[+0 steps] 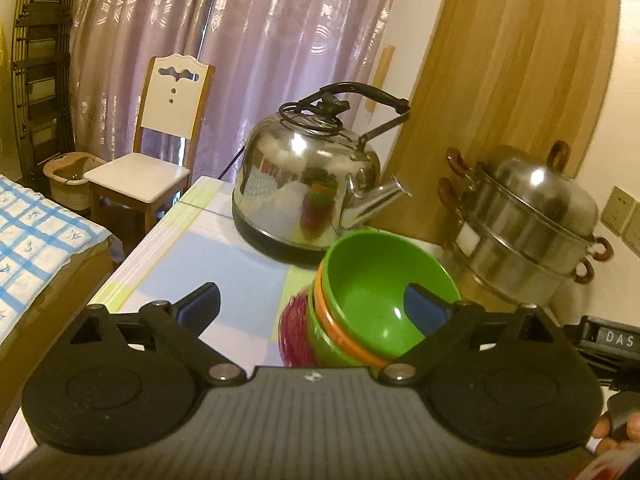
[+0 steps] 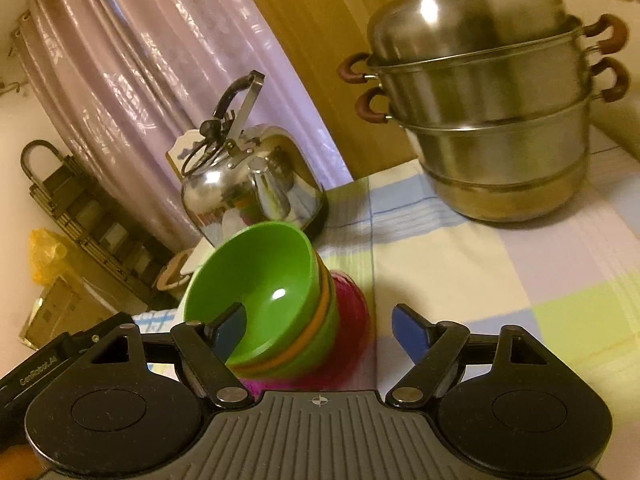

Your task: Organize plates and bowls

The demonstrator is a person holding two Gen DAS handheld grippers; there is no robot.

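Landmark: stack of nested bowls (image 1: 360,308) on the checked tablecloth (image 1: 192,248). Green bowl on top, an orange rim under it, a second green bowl, a magenta one lowest.

Left gripper (image 1: 316,308) stood with jaws spread wide, nothing held; one blue pad appeared in front of the top bowl's inside, the other over bare cloth left of the stack. Contact with the rim could not be settled from this view.

Right gripper (image 2: 324,330) likewise had jaws apart and empty; one pad overlapped the top bowl's inside, the other lay over the cloth right of the stack (image 2: 288,304).

Behind the stack, near it: steel kettle (image 1: 308,188) with black handle. Farther back and to the right: tiered steel steamer pot (image 1: 528,224), lid on.

Left view only: a white-seated chair (image 1: 160,152) beyond the table's far-left corner, a blue-checked bed cover (image 1: 36,240), a wall socket (image 1: 622,210).

Right view only: a yellow bag (image 2: 46,256) on the floor left of the stack; the steamer's base on the cloth.

Both views: lilac curtain (image 2: 160,80) behind the kettle.
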